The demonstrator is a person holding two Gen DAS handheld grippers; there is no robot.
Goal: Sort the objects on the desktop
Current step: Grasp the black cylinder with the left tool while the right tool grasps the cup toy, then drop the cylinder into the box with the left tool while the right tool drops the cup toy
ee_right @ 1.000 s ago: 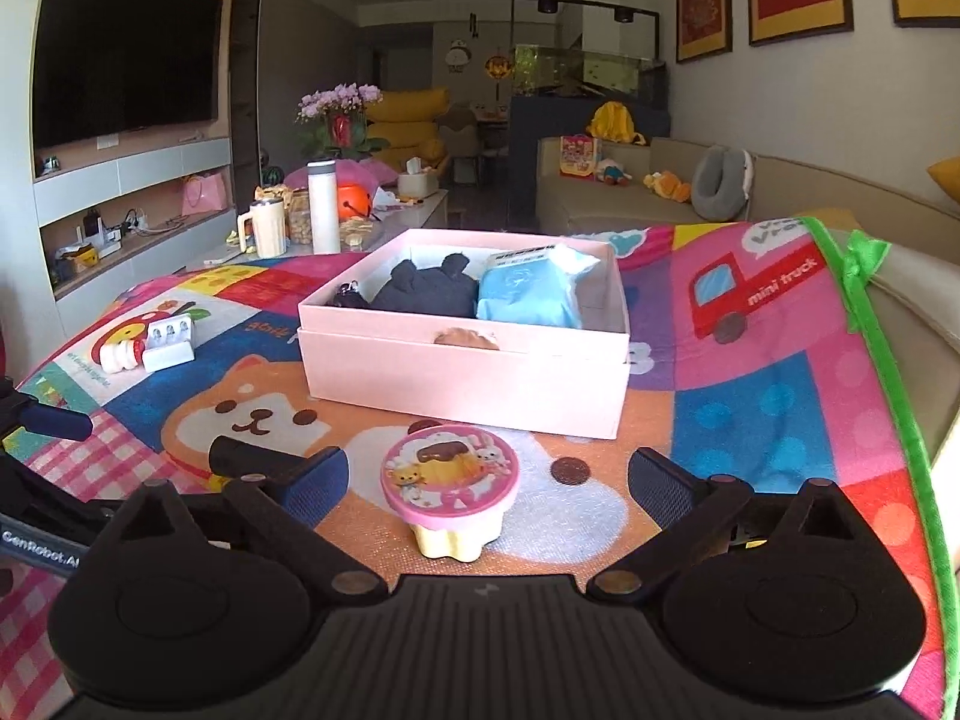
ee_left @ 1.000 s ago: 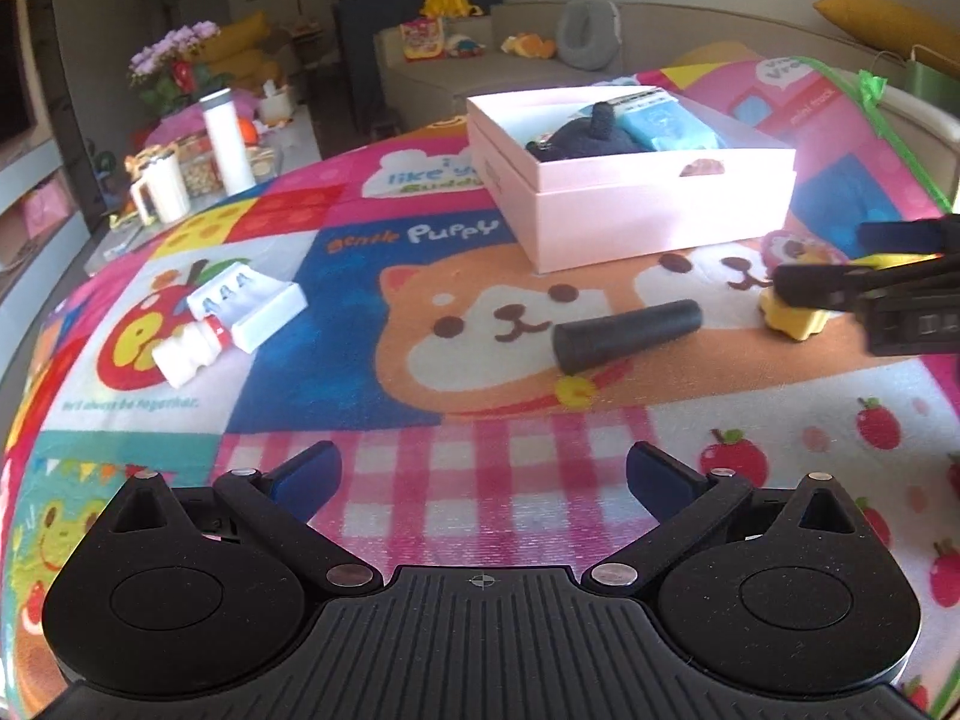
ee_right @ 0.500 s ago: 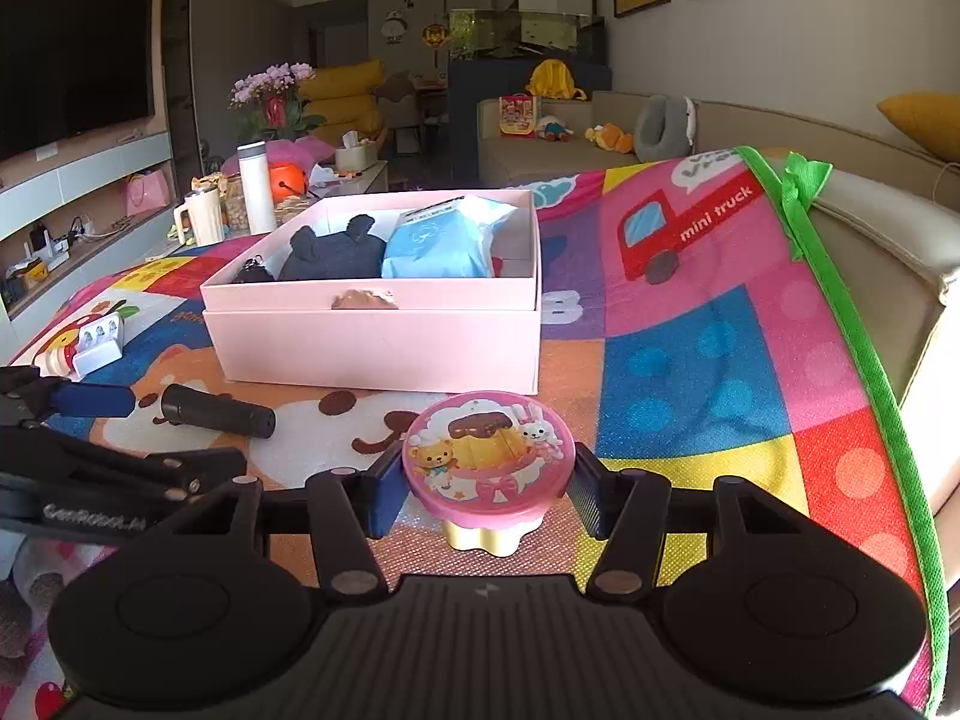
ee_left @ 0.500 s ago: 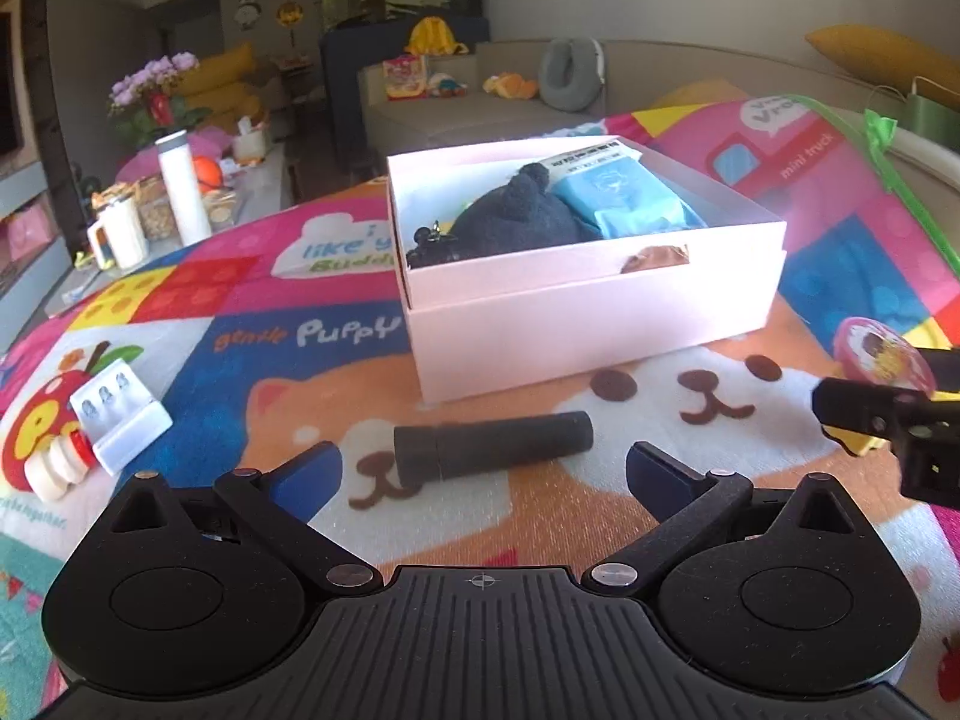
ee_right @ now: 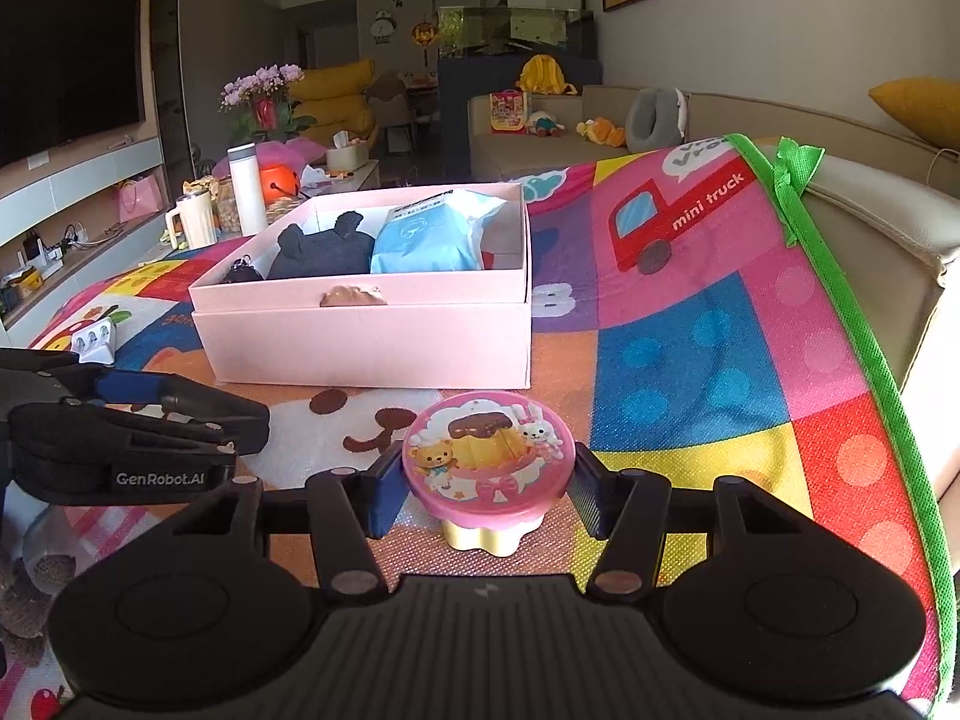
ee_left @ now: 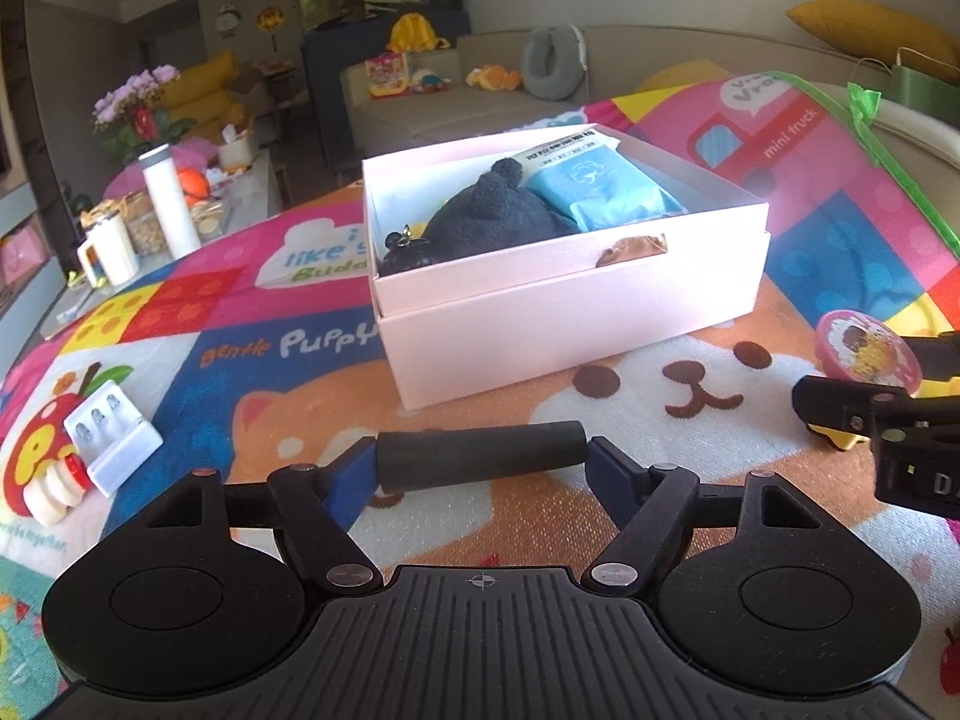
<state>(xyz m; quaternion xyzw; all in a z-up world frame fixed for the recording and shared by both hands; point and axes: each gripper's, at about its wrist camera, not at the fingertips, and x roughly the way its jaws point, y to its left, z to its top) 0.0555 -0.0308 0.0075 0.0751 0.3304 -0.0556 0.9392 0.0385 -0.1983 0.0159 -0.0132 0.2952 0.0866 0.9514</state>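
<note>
My left gripper (ee_left: 481, 461): low at frame bottom, level over the play mat (ee_left: 660, 516), fingers closed on the ends of the black cylinder (ee_left: 480, 463), held crosswise. My right gripper (ee_right: 485, 495): lower centre of its view, fingers pressed against the lid of the pink pudding cup (ee_right: 487, 467). Pink box (ee_left: 570, 306): frame centre, beyond both grippers, holding a dark plush (ee_left: 486, 222) and a blue packet (ee_left: 600, 192).

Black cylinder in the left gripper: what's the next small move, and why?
Probably lift it straight up. The left gripper has its pads at both ends of the black cylinder, which lies on the mat in front of the pink box. Lifting should clear the box's near wall before moving over it.
</note>
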